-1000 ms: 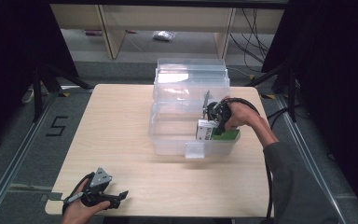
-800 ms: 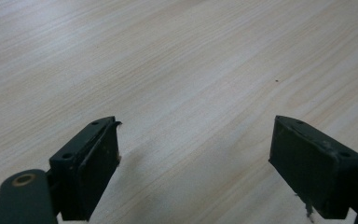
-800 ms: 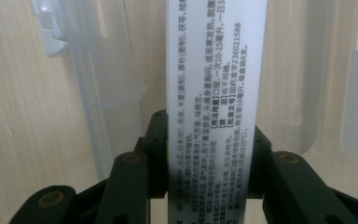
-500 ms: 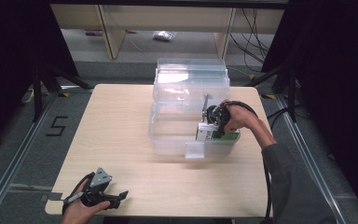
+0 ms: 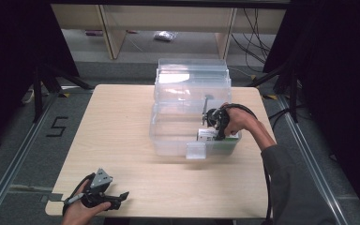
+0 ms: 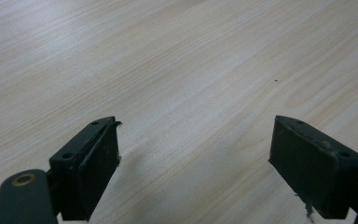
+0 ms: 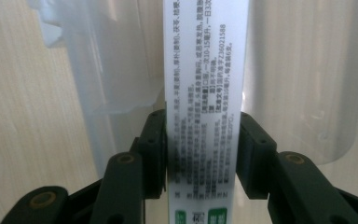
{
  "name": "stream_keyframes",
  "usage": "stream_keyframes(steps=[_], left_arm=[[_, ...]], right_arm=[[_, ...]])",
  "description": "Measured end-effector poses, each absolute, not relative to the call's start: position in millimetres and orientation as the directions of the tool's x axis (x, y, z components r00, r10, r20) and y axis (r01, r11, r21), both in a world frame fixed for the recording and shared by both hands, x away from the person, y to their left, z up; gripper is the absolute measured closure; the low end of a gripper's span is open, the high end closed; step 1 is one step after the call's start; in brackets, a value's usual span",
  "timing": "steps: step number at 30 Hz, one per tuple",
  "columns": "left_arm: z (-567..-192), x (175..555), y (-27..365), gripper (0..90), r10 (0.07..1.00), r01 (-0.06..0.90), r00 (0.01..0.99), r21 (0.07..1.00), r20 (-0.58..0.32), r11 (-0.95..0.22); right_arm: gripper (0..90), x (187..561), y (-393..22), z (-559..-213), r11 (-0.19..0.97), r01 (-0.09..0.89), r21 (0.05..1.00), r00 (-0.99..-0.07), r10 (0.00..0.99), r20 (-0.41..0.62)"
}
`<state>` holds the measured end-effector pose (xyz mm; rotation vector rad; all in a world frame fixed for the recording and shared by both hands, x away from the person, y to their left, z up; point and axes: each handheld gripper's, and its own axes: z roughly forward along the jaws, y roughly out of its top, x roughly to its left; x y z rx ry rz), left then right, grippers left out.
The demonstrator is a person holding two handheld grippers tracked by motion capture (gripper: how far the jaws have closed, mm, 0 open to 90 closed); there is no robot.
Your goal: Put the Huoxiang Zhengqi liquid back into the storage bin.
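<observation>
A tall white box point(image 7: 205, 56) with printed text and green marks stands between the jaws of my right gripper point(image 7: 203, 140), whose pads lie against its two narrow sides. Those jaws have just been opening a little with the box still between them. From above, my right gripper point(image 5: 213, 127) reaches down into the front right part of a clear plastic bin point(image 5: 168, 140), and the white and green box point(image 5: 211, 135) rests low inside it. My left gripper point(image 5: 117, 199) lies at the table's front left corner. Its jaws point(image 6: 196, 154) stand wide apart over bare wood, with nothing between them.
The bin's clear lid point(image 5: 192, 77) is tipped open behind it, and a latch tab point(image 5: 197, 151) hangs on its front wall. The light wooden table point(image 5: 117, 122) has dark floor around it, shelving behind and metal rails along both sides.
None of the objects has visibly shifted. The right hand stays inside the bin with the box, and the left gripper rests in the same corner.
</observation>
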<state>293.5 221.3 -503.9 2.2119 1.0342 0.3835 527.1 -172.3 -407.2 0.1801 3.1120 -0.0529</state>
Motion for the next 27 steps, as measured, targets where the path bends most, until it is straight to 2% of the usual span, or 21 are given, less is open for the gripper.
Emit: stream_keyframes(steps=[1, 4, 6, 9, 10, 11, 13, 14, 15, 18, 19, 27], left_arm=[[-504, 293, 221, 15.1, 0.764, 0.572, 0.645, 0.671, -0.012, -0.472], [-504, 294, 221, 15.1, 0.765, 0.572, 0.644, 0.671, -0.01, -0.473], [-505, 293, 218, 15.1, 0.778, 0.578, 0.627, 0.691, -0.037, -0.433], [-505, 293, 218, 15.1, 0.777, 0.577, 0.629, 0.69, -0.034, -0.437], [-505, 293, 219, 15.1, 0.774, 0.577, 0.633, 0.685, -0.03, -0.445], [-504, 293, 220, 15.1, 0.765, 0.572, 0.644, 0.673, -0.015, -0.469], [-504, 293, 221, 15.1, 0.763, 0.573, 0.646, 0.669, -0.012, -0.474], [-504, 293, 221, 15.1, 0.765, 0.572, 0.644, 0.672, -0.015, -0.469], [-504, 293, 221, 15.1, 0.765, 0.572, 0.644, 0.672, -0.015, -0.469], [-504, 293, 221, 15.1, 0.764, 0.572, 0.644, 0.672, -0.014, -0.47], [-504, 293, 221, 15.1, 0.764, 0.572, 0.645, 0.672, -0.013, -0.471], [-504, 293, 221, 15.1, 0.765, 0.572, 0.644, 0.673, -0.013, -0.47]], right_arm=[[59.4, 528, -173, -405, 0.996, 0.094, -0.007, -0.995, 0.093, -0.034], [57.7, 527, -175, -398, 0.994, 0.11, -0.025, -0.994, 0.109, -0.031], [56.6, 526, -179, -388, 0.991, 0.132, 0.001, -0.991, 0.132, -0.027], [54.8, 525, -181, -383, 0.992, 0.127, 0.012, -0.991, 0.127, -0.044], [54.2, 523, -182, -379, 0.985, 0.174, 0.01, -0.984, 0.174, -0.047], [53.4, 525, -184, -378, 0.989, 0.143, 0.042, -0.988, 0.146, -0.056], [52.0, 524, -186, -374, 0.985, 0.167, 0.031, -0.984, 0.169, -0.056], [51.0, 526, -188, -372, 0.987, 0.147, 0.068, -0.987, 0.151, -0.061], [50.6, 522, -188, -369, 0.977, 0.207, 0.052, -0.976, 0.21, -0.056], [48.8, 523, -190, -367, 0.979, 0.188, 0.077, -0.979, 0.193, -0.065], [48.6, 521, -190, -365, 0.971, 0.23, 0.067, -0.97, 0.234, -0.061], [45.5, 519, -197, -355, 0.945, 0.291, 0.149, -0.95, 0.304, -0.075]])
